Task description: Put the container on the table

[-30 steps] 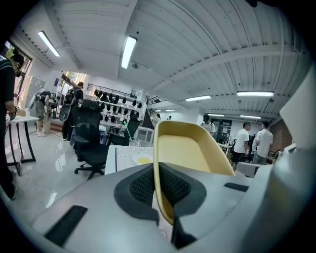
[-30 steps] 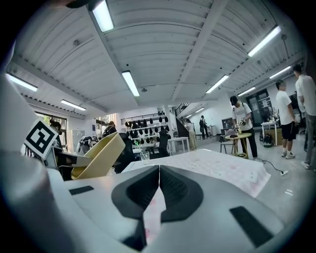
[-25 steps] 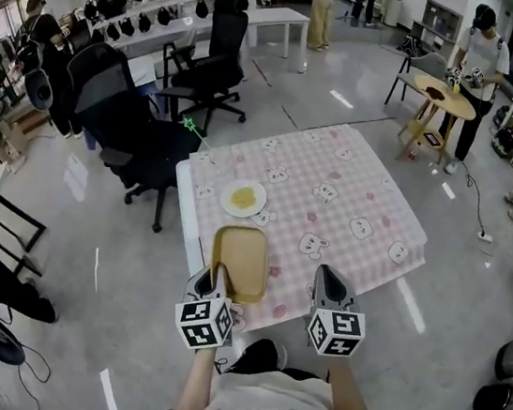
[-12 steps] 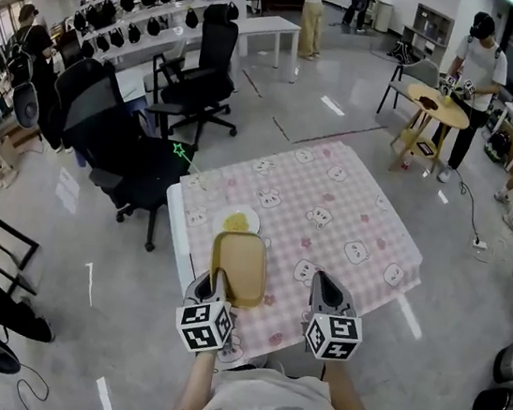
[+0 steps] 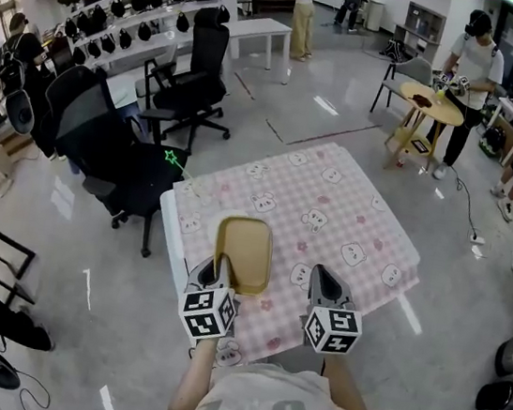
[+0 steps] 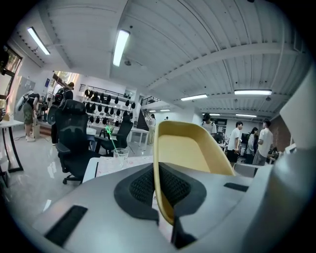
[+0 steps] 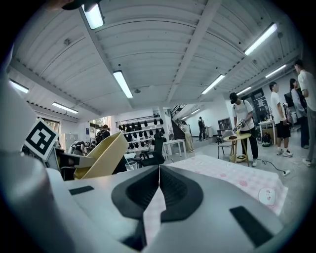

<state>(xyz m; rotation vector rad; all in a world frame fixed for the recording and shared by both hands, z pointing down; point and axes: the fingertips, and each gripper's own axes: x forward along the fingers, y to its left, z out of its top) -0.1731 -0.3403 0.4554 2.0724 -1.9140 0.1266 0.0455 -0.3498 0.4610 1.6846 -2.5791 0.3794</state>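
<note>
We see a glossy grey floor (image 5: 76,212), black office chairs (image 5: 207,50) upper left, a round wooden table (image 5: 430,99) upper right.

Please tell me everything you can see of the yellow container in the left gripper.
The container is a shallow, rounded rectangular tray, tan-yellow, seemingly plastic, empty. The left gripper is shut on its near rim, one jaw inside, one outside. It is held tilted above the pink-checked table; nothing else visibly touches it.
</note>
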